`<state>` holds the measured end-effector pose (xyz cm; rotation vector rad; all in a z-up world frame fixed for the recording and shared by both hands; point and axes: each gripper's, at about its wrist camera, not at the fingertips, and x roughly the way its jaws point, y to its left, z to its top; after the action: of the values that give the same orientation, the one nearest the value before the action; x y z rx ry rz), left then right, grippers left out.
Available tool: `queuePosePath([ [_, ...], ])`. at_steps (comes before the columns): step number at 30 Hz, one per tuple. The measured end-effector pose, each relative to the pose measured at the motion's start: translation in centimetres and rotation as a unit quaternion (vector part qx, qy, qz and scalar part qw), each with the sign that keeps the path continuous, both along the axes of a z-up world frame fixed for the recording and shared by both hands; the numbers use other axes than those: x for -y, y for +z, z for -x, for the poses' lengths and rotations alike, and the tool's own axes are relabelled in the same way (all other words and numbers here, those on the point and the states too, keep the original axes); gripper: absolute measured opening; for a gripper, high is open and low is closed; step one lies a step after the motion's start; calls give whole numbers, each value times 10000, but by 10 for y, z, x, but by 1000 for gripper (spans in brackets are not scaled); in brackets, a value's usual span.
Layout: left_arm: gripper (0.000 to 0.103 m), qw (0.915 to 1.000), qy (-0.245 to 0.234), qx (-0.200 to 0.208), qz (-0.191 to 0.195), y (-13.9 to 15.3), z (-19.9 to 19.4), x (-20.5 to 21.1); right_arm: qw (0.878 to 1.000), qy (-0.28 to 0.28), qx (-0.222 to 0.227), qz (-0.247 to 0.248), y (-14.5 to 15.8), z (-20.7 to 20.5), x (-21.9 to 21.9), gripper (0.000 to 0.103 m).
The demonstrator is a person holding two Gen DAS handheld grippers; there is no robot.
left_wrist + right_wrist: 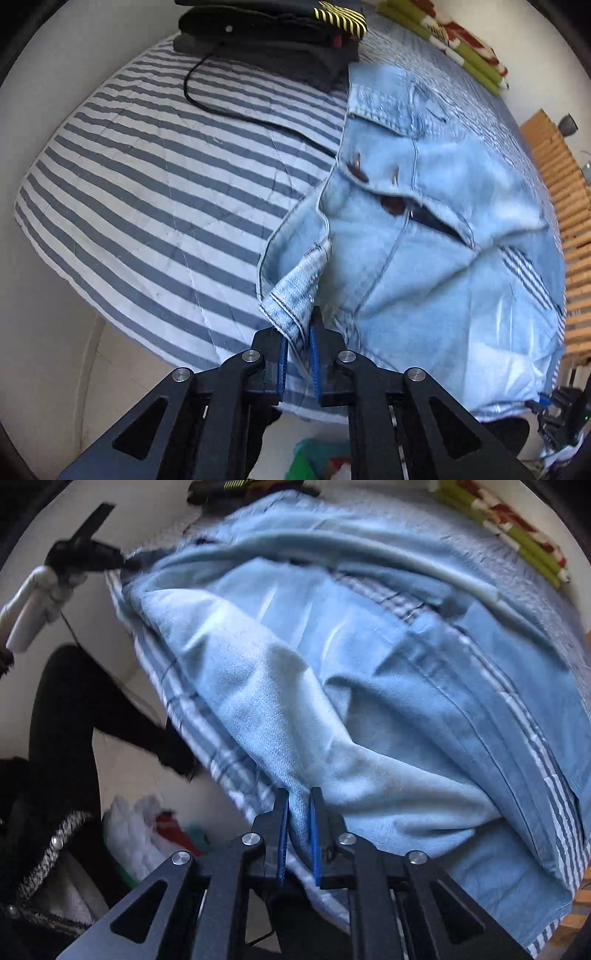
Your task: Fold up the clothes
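- Both grippers had hold of the pale blue jeans [424, 229]: the left gripper [298, 332] pinched a stitched hem corner between narrow jaws, and the right gripper [298, 808] was clamped on a plain fold of the denim.
- Beyond the jaws, the jeans lay rumpled on the striped bedsheet [147, 192], the waistband towards the far end.
- To fold well, I judged, both grips should travel together, keeping the cloth taut and the edges matched.
- Farthest off, a stack of dark folded clothes [266, 40] sat near the bed's far edge.
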<state>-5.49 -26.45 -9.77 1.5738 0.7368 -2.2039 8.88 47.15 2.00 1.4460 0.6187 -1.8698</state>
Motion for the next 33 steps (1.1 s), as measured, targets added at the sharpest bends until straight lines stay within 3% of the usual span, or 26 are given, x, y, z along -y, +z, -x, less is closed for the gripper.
queuePosePath([
  [4, 26, 9987, -149, -393, 292, 40, -1, 5, 9969, 277, 49, 739, 49, 14, -5, 19],
  [7, 39, 9963, -250, -658, 488, 78, 25, 18, 9908, 261, 86, 1322, 83, 39, -5, 24],
  [9, 45, 9934, -326, -958, 534, 98, 50, 30, 9900, 114, -238, 1385, 97, 61, 1, 28],
  [10, 58, 9923, -379, -1043, 551, 102, 63, 34, 9899, 26, -442, 1347, 101, 74, 4, 30],
  [11, 64, 9917, -471, -1050, 579, 102, 86, 38, 9892, -52, -577, 1344, 102, 91, 8, 30],
  [16, 67, 9942, -579, -753, 510, 66, 174, 56, 9861, -602, -1122, 1071, 89, 191, 29, 31],
  [21, 67, 9973, -268, -647, -233, 3, 221, 82, 9865, -565, -1278, 853, 54, 279, 49, 31],
  [23, 67, 9966, -270, -693, -357, -14, 228, 84, 9882, -546, -1187, 803, 40, 305, 54, 35],
  [26, 57, 9959, -341, -776, -330, -25, 237, 80, 9910, -450, -937, 848, 19, 339, 67, 46],
  [28, 28, 9961, -380, -741, -279, -28, 242, 76, 9927, -284, -837, 818, 5, 351, 77, 50],
  [31, 15, 9962, -416, -749, -155, -30, 247, 72, 9949, -100, -795, 609, -18, 361, 93, 50],
  [33, 13, 9960, -466, -759, 47, -23, 246, 65, 9959, 71, -740, 512, -30, 363, 101, 50],
])
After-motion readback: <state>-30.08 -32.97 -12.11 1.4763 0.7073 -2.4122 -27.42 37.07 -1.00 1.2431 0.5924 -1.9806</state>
